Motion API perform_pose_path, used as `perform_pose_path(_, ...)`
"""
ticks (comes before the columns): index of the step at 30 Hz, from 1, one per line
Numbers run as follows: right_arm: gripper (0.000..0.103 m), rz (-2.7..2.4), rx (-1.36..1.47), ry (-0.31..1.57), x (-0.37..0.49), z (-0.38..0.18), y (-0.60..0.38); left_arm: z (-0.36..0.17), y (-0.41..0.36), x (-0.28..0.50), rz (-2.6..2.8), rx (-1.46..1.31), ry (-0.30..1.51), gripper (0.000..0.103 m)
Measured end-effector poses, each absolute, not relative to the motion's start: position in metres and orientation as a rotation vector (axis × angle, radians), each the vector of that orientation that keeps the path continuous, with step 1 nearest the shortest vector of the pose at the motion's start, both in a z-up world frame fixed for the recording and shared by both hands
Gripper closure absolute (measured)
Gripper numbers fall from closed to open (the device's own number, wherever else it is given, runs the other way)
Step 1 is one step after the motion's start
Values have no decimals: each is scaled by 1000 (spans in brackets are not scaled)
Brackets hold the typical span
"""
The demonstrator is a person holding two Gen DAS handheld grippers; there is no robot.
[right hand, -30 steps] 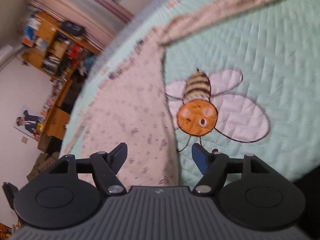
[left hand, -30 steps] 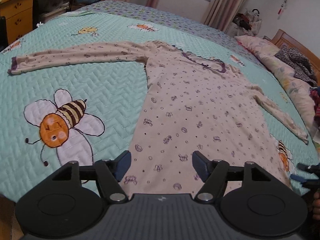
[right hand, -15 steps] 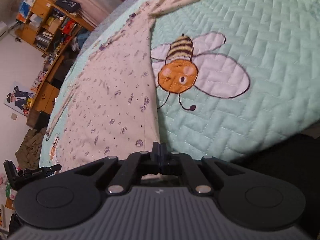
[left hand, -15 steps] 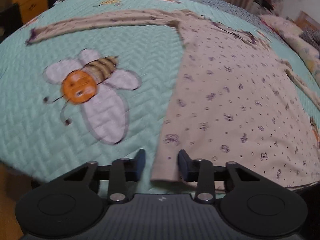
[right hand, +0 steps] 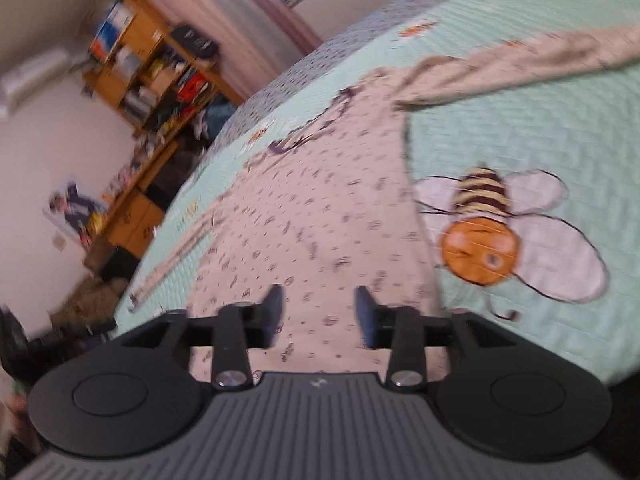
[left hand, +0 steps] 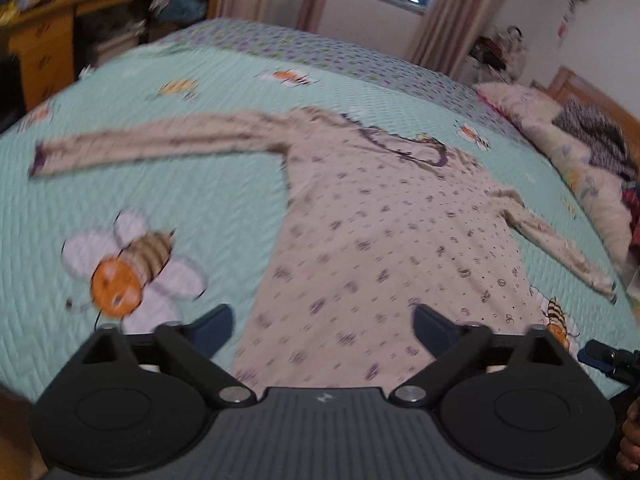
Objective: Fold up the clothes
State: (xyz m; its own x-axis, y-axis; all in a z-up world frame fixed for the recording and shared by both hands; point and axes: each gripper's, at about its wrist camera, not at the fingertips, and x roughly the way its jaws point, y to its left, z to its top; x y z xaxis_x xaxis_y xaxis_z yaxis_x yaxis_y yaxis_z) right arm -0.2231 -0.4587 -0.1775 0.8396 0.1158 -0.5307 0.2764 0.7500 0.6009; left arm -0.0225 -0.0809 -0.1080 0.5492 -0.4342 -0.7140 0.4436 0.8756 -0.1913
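A pale long-sleeved nightdress [left hand: 360, 240] with small purple prints and a purple-trimmed neck lies flat on the bed, sleeves spread to both sides. My left gripper [left hand: 324, 326] hovers over its hem with jaws opening wide, and nothing is pinched between them. In the right wrist view the same nightdress [right hand: 312, 216] runs up the middle. My right gripper [right hand: 318, 312] hangs above the hem near the garment's right edge, jaws opening, and the cloth lies below them, not gripped. The right gripper's tip [left hand: 600, 358] shows at the left view's lower right edge.
The bed carries a mint quilt [left hand: 200, 208] with bee pictures [right hand: 504, 236]. Pillows and piled clothes [left hand: 580, 148] lie at the headboard on the right. A wooden desk [left hand: 44, 48] and cluttered shelves [right hand: 160, 64] stand beyond the bed's far side.
Both grippers dipped to the hem and closed around it half a second ago. Now both have lifted away and stand open again, and the nightdress lies flat.
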Motion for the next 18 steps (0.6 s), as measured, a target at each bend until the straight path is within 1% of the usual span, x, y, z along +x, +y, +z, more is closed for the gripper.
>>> perform_pose_path(2,43,-84,658,590,-201,-170,-446,-105,-107,-20,-529,87,814,1)
perform_pose_path(4,38,-79,589,594,-175,-165,-435,-110,-136,-13,-537,154,790,1)
perform_pose_path(7,33,-71,502,633,-131,-169,-422,-140,-172,7,-525,230,817,1)
perform_pose_path(9,33,-70,451,687,-104,-180,-415,-173,-185,19,-478,283,893,1)
perform_pose_path(11,33,-91,389,755,-92,-198,-410,-193,-172,13,-480,287,922,7)
perform_pose_path(12,33,-92,360,793,-95,-208,-408,-202,-163,8,-487,284,931,6)
perform_pose_path(13,33,-82,331,826,-103,-216,-408,-211,-154,3,-494,281,940,1)
perform_pose_path(15,33,-30,249,818,-131,-225,-408,-221,-135,-11,-506,278,942,1)
perform_pose_path(18,33,12,185,804,-166,-225,-412,-213,-104,-36,-516,270,891,1)
